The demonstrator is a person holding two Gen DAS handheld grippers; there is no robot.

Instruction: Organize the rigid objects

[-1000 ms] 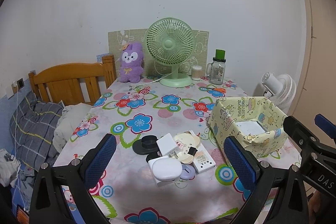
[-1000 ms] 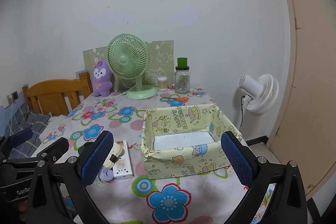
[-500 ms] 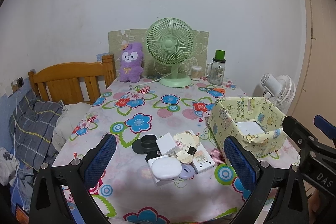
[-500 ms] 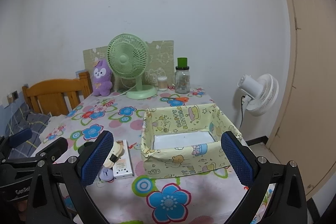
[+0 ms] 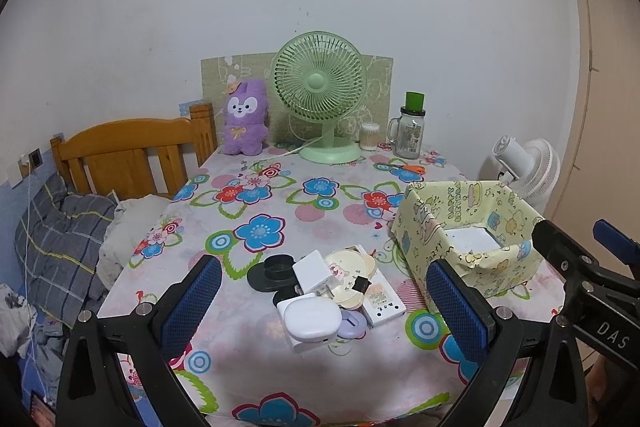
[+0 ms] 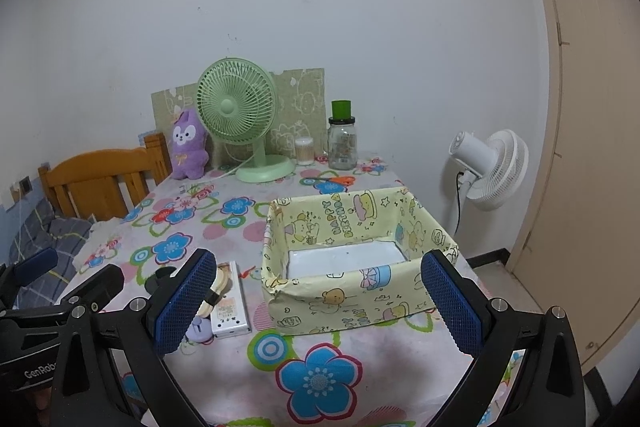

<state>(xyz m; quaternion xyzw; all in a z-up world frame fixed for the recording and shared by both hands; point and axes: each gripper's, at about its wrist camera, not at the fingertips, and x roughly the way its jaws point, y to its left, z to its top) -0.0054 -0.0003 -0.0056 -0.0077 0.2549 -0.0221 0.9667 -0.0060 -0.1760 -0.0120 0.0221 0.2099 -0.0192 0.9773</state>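
In the left wrist view, the left gripper (image 5: 320, 303) is held with jaws spread over smooth plastic items (image 5: 320, 287) piled left of the paper-wrapped box (image 5: 468, 239). In the right wrist view, the right gripper (image 6: 320, 303) is held with jaws spread before that rectangular box (image 6: 352, 251) on the floral table (image 6: 320, 379).

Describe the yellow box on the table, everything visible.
The box is an open-topped rectangle wrapped in pale yellow cartoon paper printed "Happy Birthday", creased at the rim. Its bare white floor holds nothing. It stands upright on the floral tablecloth, right of the pile of small items and apart from it. Neither gripper touches it.
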